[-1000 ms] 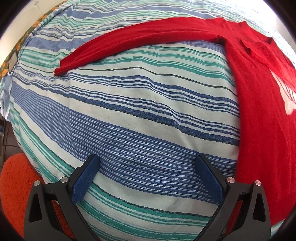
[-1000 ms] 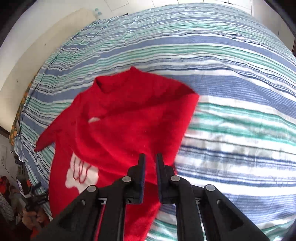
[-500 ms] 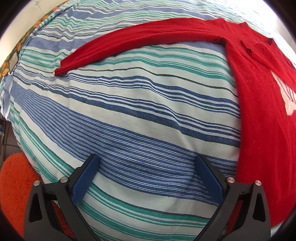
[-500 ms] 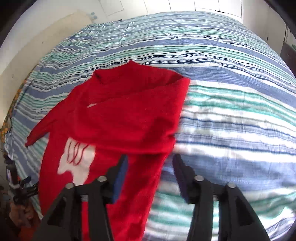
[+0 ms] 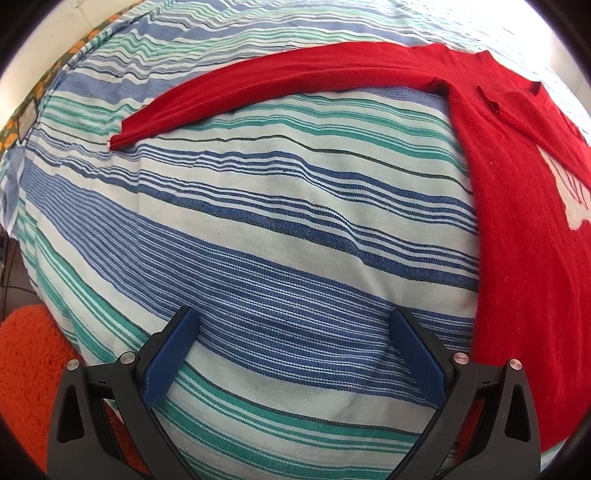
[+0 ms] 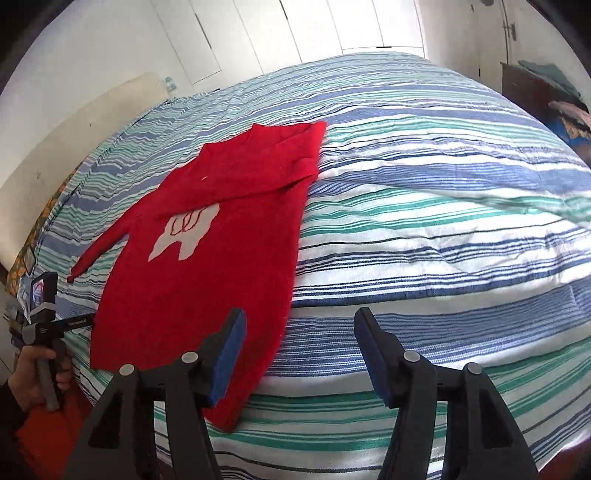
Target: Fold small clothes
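A red sweater (image 6: 207, 266) is lying flat on a big bed (image 6: 424, 206) with a cover of blue, green and white stripes. It is sitting near the left side of the bed, with its bottom end close to the near edge. One sleeve is folded across the chest, just above a white picture on the front. The other sleeve (image 5: 280, 77) is stretching straight out toward the left edge of the bed. The right gripper (image 6: 299, 356) is hanging over the near edge, with its two blue-padded fingers spread apart and nothing between them. Its left finger is just above the bottom corner of the sweater. The left gripper (image 5: 295, 356) is waiting over the bare striped cover near the left edge, beside the sweater, and its fingers are spread wide too, with nothing in them. An orange fuzzy rug (image 5: 26, 369) is lying on the floor by the bed's near left corner. White closet doors (image 6: 317, 29) are standing past the far end of the bed.
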A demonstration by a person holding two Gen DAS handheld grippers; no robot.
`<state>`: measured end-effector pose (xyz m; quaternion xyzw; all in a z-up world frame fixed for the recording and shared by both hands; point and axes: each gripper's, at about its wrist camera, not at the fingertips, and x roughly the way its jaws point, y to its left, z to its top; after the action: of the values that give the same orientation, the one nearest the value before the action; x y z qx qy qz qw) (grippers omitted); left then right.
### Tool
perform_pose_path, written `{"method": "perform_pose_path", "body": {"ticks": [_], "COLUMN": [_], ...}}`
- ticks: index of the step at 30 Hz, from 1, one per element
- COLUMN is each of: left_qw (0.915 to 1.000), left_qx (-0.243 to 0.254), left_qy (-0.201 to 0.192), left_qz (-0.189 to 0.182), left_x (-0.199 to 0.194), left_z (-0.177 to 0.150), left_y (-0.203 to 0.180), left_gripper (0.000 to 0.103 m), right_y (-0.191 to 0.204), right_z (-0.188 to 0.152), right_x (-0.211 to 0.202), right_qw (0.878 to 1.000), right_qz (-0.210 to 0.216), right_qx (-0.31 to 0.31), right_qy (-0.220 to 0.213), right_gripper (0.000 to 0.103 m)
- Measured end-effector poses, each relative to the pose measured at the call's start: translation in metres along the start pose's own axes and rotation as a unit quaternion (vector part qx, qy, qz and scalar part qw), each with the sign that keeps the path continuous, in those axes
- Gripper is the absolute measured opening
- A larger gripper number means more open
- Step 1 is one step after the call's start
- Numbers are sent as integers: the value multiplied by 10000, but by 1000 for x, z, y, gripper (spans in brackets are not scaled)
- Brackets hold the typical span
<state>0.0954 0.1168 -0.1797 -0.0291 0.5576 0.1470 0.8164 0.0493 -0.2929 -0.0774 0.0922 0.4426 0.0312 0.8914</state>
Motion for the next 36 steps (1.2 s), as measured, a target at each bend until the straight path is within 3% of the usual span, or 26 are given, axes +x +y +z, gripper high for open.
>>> {"method": "perform_pose_path", "body": {"ticks": [6, 9, 11, 14, 17, 19, 24, 29, 32, 34, 36], "left_qw": [9996, 9993, 9992, 9992, 9991, 9990, 9989, 9986, 9984, 9978, 9963], "left_qx": [-69, -105, -98, -70, -48, -36, -13, -25, -45, -108, -277], "left_qy": [140, 215, 232, 231, 254, 259, 279, 384, 409, 452, 468], "left_qz": [-222, -293, -310, -314, -347, -362, -365, -361, -386, -465, -663], "left_x": [-1, -2, -2, -2, -1, -2, 0, 1, 2, 1, -2], "left_z": [2, 4, 4, 4, 6, 6, 7, 8, 10, 12, 17], "left_y": [5, 6, 6, 6, 9, 9, 10, 7, 7, 9, 17], "left_gripper": [103, 103, 103, 103, 103, 103, 103, 103, 103, 103, 102], "right_y": [-4, 12, 30, 72, 130, 162, 181, 181, 193, 207, 215], "right_z": [0, 13, 27, 53, 85, 109, 156, 164, 155, 148, 142], "right_x": [-1, -1, 1, 5, 18, 44, 144, 214, 244, 247, 245], "right_qw": [9999, 9985, 9945, 9799, 9645, 9584, 9701, 9752, 9632, 9535, 9292], "right_qz": [-19, 188, 538, 1502, 2321, 2593, 2141, 1604, 1846, 2285, 3024], "right_qx": [152, 120, 223, 439, 187, 170, 662, 1014, 999, 857, 884], "right_qy": [38, 496, 874, 1233, 1244, 1178, 932, 1139, 1679, 1770, 1930], "right_gripper": [61, 61, 61, 62, 66, 66, 66, 66, 66, 66, 66]}}
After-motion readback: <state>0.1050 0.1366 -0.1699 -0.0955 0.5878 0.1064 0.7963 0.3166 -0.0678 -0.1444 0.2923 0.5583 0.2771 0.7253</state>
